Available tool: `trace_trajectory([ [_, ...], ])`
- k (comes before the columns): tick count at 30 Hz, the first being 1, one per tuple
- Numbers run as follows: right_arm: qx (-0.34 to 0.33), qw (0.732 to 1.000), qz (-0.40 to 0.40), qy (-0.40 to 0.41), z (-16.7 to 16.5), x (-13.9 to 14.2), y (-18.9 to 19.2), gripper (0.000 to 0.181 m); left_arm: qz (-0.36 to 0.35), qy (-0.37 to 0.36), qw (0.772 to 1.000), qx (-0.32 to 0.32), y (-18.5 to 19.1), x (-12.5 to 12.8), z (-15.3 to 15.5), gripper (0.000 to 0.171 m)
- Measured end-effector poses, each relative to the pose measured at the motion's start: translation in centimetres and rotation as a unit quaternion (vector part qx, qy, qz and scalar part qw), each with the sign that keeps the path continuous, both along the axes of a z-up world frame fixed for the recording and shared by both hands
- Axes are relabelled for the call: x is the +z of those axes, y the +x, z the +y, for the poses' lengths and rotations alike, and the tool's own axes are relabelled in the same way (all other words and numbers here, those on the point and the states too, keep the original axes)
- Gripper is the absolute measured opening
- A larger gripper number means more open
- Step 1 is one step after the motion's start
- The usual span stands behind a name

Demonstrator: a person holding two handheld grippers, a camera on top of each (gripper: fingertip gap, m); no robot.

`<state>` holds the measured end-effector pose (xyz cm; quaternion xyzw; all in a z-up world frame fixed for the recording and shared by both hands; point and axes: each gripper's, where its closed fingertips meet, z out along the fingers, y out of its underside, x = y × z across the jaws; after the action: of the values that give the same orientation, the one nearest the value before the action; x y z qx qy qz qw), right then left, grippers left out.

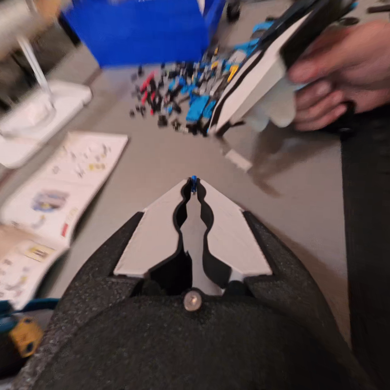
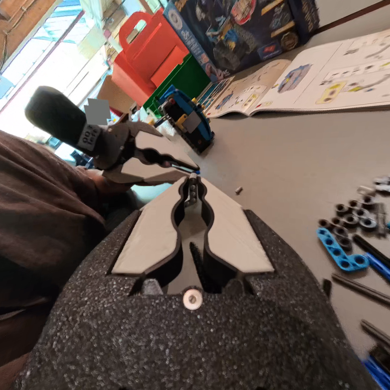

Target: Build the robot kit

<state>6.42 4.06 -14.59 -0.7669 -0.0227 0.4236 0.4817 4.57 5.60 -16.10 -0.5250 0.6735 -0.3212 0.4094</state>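
Observation:
My left gripper is shut on a small blue pin at its tips, above the grey table. In the right wrist view the left gripper comes in from the left, with the blue pin's tip right by my right gripper's tips. My right gripper is shut on a grey beam with holes, held upright between the fingers. The right gripper also shows in the left wrist view at the upper right, held by a hand, blurred.
A pile of loose blue, black and red bricks lies ahead, before a blue box. Open instruction booklets lie on the table. A partly built blue model, a kit box, a red bag, a blue angled beam and black rings also show. The left gripper's tips are roughly 4 centimetres from the right gripper's.

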Motion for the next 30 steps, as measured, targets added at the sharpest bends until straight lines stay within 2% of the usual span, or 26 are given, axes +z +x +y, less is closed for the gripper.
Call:
trace_trajectory([
  [3, 0.037, 0.998, -0.044, 0.028, -0.2, 0.4, -1.7, 0.007, -0.061, 0.074, 0.995, -0.042, -0.8, 2.8, -1.5, 0.004],
  [6, 0.07, 0.99, -0.096, 0.073, -0.9, 0.9, -3.5, 0.007, -0.059, 0.091, 0.992, -0.071, -1.8, 3.4, -2.4, 0.004],
  [11, 0.111, 0.978, -0.125, 0.123, -2.2, 1.8, -5.6, 0.007, -0.036, 0.043, 0.991, -0.122, -3.4, 3.0, -3.9, 0.004],
  [15, 0.116, 0.975, -0.141, 0.123, -2.3, 1.5, -5.9, 0.007, -0.035, 0.0, 0.991, -0.126, -3.9, 3.5, -3.9, 0.004],
  [30, 0.164, 0.968, -0.136, 0.135, -3.5, 1.7, -7.5, 0.007, -0.004, -0.007, 0.982, -0.19, -5.4, 3.9, -5.3, 0.004],
])
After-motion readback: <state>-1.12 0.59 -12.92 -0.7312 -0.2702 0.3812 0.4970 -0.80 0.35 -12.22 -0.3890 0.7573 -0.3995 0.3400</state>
